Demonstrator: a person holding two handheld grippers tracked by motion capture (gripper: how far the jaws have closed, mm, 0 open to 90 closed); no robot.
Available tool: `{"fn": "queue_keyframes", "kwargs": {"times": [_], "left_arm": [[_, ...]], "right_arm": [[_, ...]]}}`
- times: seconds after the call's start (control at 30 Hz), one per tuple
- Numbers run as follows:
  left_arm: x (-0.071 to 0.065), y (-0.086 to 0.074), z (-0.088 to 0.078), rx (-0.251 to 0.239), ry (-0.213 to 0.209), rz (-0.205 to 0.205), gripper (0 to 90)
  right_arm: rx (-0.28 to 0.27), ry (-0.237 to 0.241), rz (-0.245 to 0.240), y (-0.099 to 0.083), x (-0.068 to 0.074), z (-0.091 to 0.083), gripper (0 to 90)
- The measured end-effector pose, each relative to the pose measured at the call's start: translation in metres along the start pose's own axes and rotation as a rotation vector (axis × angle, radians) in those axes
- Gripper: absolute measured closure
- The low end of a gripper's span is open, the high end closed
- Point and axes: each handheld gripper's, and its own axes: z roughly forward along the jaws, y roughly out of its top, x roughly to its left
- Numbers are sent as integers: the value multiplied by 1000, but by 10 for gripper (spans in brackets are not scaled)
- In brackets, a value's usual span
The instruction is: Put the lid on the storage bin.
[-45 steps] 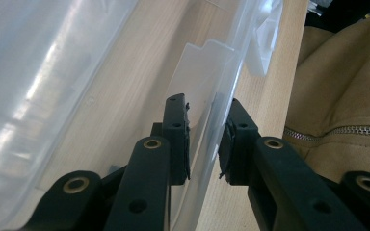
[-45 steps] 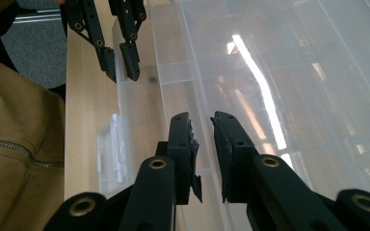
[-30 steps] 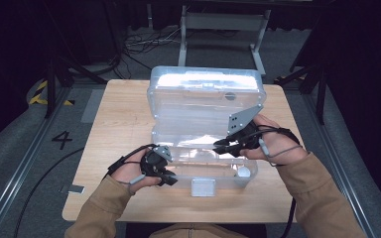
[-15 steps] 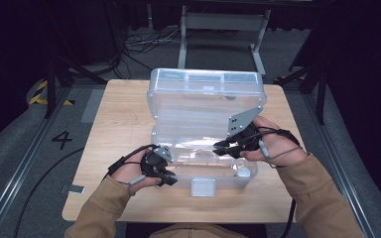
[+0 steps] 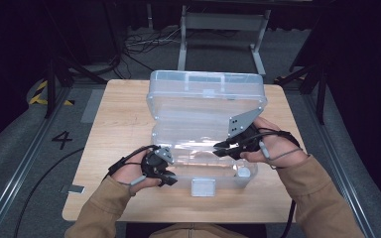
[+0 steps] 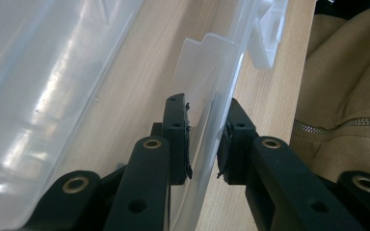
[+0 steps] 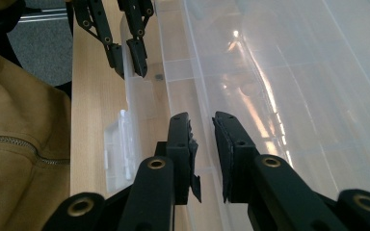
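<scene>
A clear plastic storage box (image 5: 178, 174) stands on the wooden table (image 5: 119, 114), its clear lid (image 5: 206, 99) raised at the front and sloping back. My left gripper (image 5: 170, 179) is at the box's front left, and in the left gripper view its jaws (image 6: 204, 139) straddle the thin front wall (image 6: 212, 72), which fills the gap between the pads. On the right, my right gripper (image 5: 219, 148) is shut on the lid's front edge (image 7: 192, 96), jaws either side of the ridge (image 7: 202, 144). The right gripper view also shows the left gripper (image 7: 127, 60) farther off on the wall.
A white latch (image 5: 202, 187) hangs at the middle of the box's front. A small white round thing (image 5: 243, 172) lies inside the box at its right. A metal stand (image 5: 223, 22) and cables are on the floor beyond the table. Tan sleeves (image 5: 307, 188) reach in from below.
</scene>
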Motion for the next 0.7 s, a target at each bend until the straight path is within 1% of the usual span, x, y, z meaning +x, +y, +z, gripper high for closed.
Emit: {"fn": "queue_keyframes", "kwargs": {"times": [0.07,0.2,0.57,0.63,0.7], "left_arm": [[-1,-1,0,0,8,2,760],[-1,0,0,0,11,6,753],[-3,-1,1,-2,15,8,726],[-4,-1,1,-1,17,8,721],[-4,-2,1,-2,17,9,715]], "right_arm": [[3,-7,-1,0,1,0,780],[5,-4,2,0,1,0,780],[-10,-6,11,-2,1,0,781],[-12,-6,10,-3,1,-1,768],[-25,-5,15,-3,0,-3,765]]}}
